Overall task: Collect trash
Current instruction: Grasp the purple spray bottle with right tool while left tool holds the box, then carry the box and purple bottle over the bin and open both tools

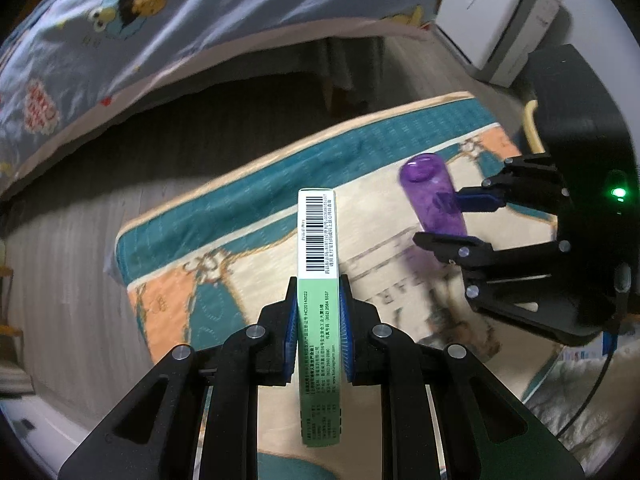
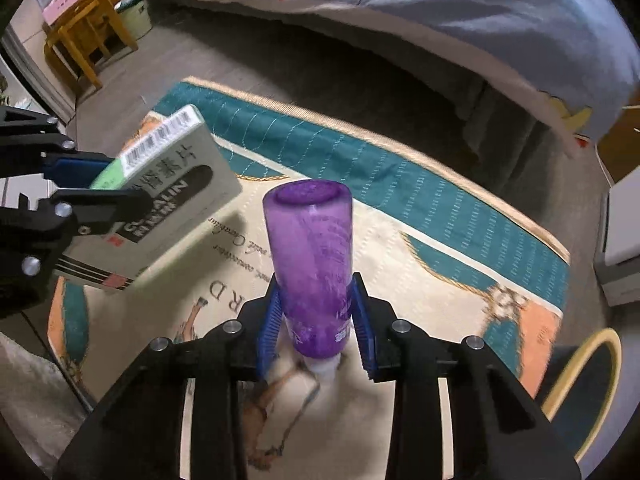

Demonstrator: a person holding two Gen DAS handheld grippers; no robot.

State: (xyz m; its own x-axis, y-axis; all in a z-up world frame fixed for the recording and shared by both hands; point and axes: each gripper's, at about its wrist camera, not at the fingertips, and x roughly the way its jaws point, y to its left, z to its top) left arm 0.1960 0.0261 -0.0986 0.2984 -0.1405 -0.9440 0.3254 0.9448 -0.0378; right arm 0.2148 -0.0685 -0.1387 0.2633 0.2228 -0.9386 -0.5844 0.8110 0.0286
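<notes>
My left gripper (image 1: 319,308) is shut on a flat green and white medicine box (image 1: 318,240), held edge-on with its barcode end pointing away. The same box (image 2: 168,184) shows at the left of the right wrist view, in the left gripper (image 2: 100,184). My right gripper (image 2: 316,312) is shut on a purple translucent bottle (image 2: 310,248), its blue pads pressing both sides, the bottle's base pointing away and its white cap near the camera. In the left wrist view the right gripper (image 1: 444,218) holds the bottle (image 1: 434,194) above the mat.
A quilted mat (image 1: 256,184) with teal border, peach corners and a printed picture lies on the grey floor below both grippers. A bed with blue cartoon bedding (image 1: 160,28) runs behind it. A white appliance (image 1: 504,20) stands at the right, wooden furniture (image 2: 84,36) far left, a round yellow-rimmed object (image 2: 580,384) lower right.
</notes>
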